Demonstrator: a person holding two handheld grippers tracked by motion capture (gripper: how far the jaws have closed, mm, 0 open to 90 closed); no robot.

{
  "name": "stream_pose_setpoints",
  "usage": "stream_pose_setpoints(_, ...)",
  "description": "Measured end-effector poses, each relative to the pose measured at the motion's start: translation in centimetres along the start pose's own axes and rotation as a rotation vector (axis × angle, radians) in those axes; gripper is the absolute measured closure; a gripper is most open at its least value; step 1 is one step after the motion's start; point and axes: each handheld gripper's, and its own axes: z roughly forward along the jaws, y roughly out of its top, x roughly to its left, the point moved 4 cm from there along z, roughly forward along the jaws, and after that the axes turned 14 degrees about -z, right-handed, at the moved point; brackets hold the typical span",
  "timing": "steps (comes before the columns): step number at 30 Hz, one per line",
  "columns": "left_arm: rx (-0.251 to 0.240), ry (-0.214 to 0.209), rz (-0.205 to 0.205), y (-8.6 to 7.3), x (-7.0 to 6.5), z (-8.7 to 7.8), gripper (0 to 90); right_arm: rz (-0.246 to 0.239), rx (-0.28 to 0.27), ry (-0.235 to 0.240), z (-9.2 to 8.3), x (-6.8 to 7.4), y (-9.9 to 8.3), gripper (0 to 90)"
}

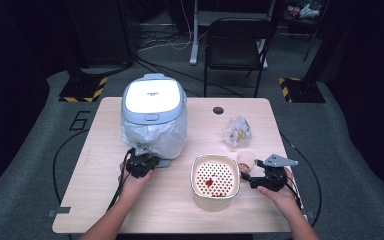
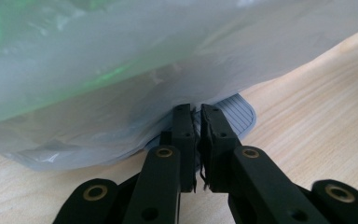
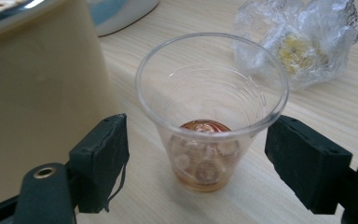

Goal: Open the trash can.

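Note:
A white and blue-grey cooker stands at the table's back left, its lower body wrapped in a clear plastic bag. My left gripper is at the bag's front bottom edge. In the left gripper view, the left gripper has its jaws almost together, pinching the bag's hem. A clear plastic cup with a reddish-brown residue stands between the wide jaws of my right gripper, and neither pad touches it. Seen from above, the cup is just right of a cream perforated basket, with the right gripper beside it.
The basket's perforated floor carries a red smear. A crumpled clear wrapper holding something yellowish lies behind the cup. There is a cable hole near the table's far edge. A black folding chair stands beyond the table.

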Motion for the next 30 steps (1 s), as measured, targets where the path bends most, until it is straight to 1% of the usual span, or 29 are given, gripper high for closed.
stream_pose_setpoints(2,0.004,-0.004,-0.002,0.0,0.0,0.0,86.0,0.007,-0.003,0.004,-0.2,0.1,0.0,21.4)
stream_pose_setpoints(3,0.011,-0.002,0.002,0.0,0.0,0.2,87.0,0.007,-0.010,0.002,-0.7,0.2,-0.1,21.5)
stream_pose_setpoints(4,0.010,-0.011,-0.003,0.0,0.0,0.3,89.3,0.007,-0.012,0.003,-0.8,0.2,-0.2,21.5)
stream_pose_setpoints(5,0.015,-0.007,0.001,-0.1,0.0,0.3,90.0,0.008,-0.012,-0.001,-0.9,0.3,-0.2,21.5)
stream_pose_setpoints(7,0.007,-0.005,0.022,-0.2,-0.1,0.3,90.0,0.012,-0.015,0.000,-1.2,0.3,-0.3,21.6)
stream_pose_setpoints(9,0.022,-0.009,0.031,-0.2,0.1,0.3,90.0,0.015,-0.017,-0.002,-1.6,0.3,-0.4,22.5)
stream_pose_setpoints(11,0.028,-0.017,0.022,-0.2,0.2,0.3,90.0,0.025,-0.027,0.003,-2.0,0.3,-0.3,23.6)
stream_pose_setpoints(12,0.010,-0.017,0.002,-0.2,0.1,0.5,90.0,0.022,-0.025,0.003,-2.1,0.3,-0.3,23.9)
stream_pose_setpoints(13,0.013,-0.012,0.008,-0.3,0.1,0.4,90.0,0.018,-0.025,0.006,-2.3,0.2,-0.3,24.1)
stream_pose_setpoints(14,0.013,-0.014,0.001,-0.4,0.1,0.5,90.0,0.017,-0.022,0.005,-2.4,0.2,-0.2,24.3)
stream_pose_setpoints(15,0.003,-0.013,0.006,-0.5,0.2,0.6,90.0,0.015,-0.021,0.005,-2.6,0.2,-0.2,24.2)
stream_pose_setpoints(16,0.007,-0.013,0.004,-0.6,0.2,0.6,90.0,0.019,-0.020,0.005,-2.8,0.1,-0.2,24.3)
stream_pose_setpoints(17,0.020,-0.009,0.022,-0.7,0.3,0.7,90.0,0.017,-0.023,0.005,-3.0,0.1,-0.2,24.3)
stream_pose_setpoints(18,0.025,-0.005,0.029,-0.8,0.3,0.8,90.0,0.024,-0.025,0.003,-3.3,0.0,-0.1,24.4)
stream_pose_setpoints(19,0.038,0.001,0.029,-0.9,0.3,0.9,90.0,0.022,-0.026,-0.001,-3.6,0.0,0.0,24.6)
stream_pose_setpoints(20,0.038,0.001,0.029,-0.9,0.3,0.9,90.0,0.020,-0.026,0.000,-3.9,-0.1,0.1,24.7)
stream_pose_setpoints(21,-0.002,-0.018,-0.012,-0.9,0.0,1.3,90.0,0.021,-0.025,-0.001,-4.2,-0.2,0.2,24.9)
stream_pose_setpoints(22,0.037,0.000,0.033,-1.0,0.4,1.1,90.0,0.019,-0.027,-0.002,-4.4,-0.3,0.3,25.2)
stream_pose_setpoints(23,0.046,0.003,0.029,-1.0,0.4,1.1,90.0,0.019,-0.030,-0.004,-4.6,-0.5,0.4,25.3)
stream_pose_setpoints(24,0.038,-0.005,0.023,-0.9,0.5,1.2,90.0,0.021,-0.029,0.001,-4.8,-0.6,0.6,25.4)
stream_pose_setpoints(25,0.038,-0.010,0.011,-1.0,0.5,1.2,90.0,0.021,-0.029,0.004,-5.0,-0.8,0.7,25.6)
stream_pose_setpoints(26,0.028,-0.007,-0.013,-1.0,0.5,1.2,90.0,0.024,-0.033,0.003,-5.2,-0.9,0.8,25.9)
stream_pose_setpoints(27,0.024,0.000,-0.022,-1.1,0.4,1.2,90.0,0.027,-0.028,0.004,-5.5,-1.0,1.0,26.2)
stream_pose_setpoints(28,0.013,-0.013,-0.003,-1.0,0.4,1.3,90.0,0.028,-0.025,0.006,-5.6,-1.1,1.1,26.3)
stream_pose_setpoints(30,0.013,-0.006,-0.010,-1.1,0.4,1.3,90.0,0.025,-0.024,0.006,-5.9,-1.2,1.2,27.0)
